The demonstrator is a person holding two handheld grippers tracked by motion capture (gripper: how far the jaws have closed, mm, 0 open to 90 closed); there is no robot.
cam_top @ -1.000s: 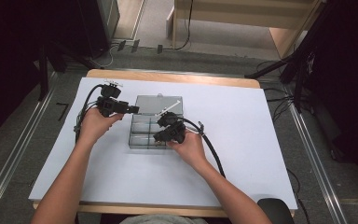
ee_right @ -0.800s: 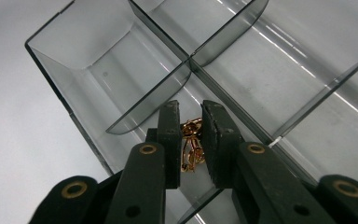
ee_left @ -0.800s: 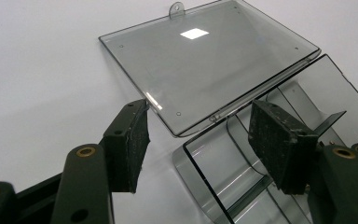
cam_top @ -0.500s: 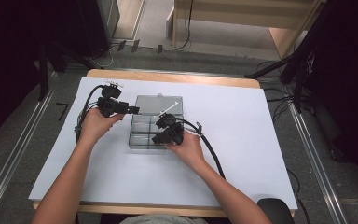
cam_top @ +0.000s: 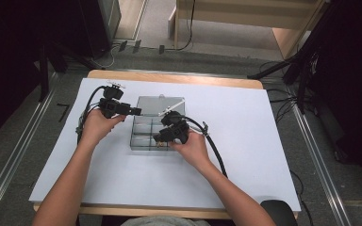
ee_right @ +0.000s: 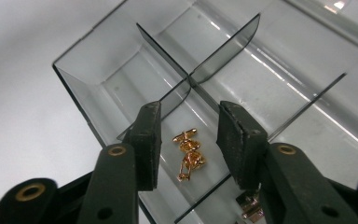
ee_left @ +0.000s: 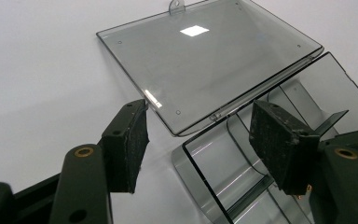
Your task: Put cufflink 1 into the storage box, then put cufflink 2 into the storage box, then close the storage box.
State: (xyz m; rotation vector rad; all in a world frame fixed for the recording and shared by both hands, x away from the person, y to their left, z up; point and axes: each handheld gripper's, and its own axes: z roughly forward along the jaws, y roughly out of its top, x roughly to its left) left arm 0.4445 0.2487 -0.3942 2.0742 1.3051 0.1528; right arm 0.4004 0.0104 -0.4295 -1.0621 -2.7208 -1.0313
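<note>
Fingers (ee_right: 145, 140) of the right gripper (ee_right: 189, 140) stand apart, having just been opening, with a small gold trinket (ee_right: 189, 154) lying loose between them, touched by neither pad. It is a tangle of shiny gold wire or links, resting on the floor of a near compartment of the clear smoky plastic box (ee_right: 98, 88). Thin dividers split the box into cells. Its lid (ee_left: 205, 70) lies open flat on the white table (cam_top: 264, 141). Over the box's left corner, the left gripper (ee_left: 198, 140) hangs with jaws apart, gripping nothing.
</note>
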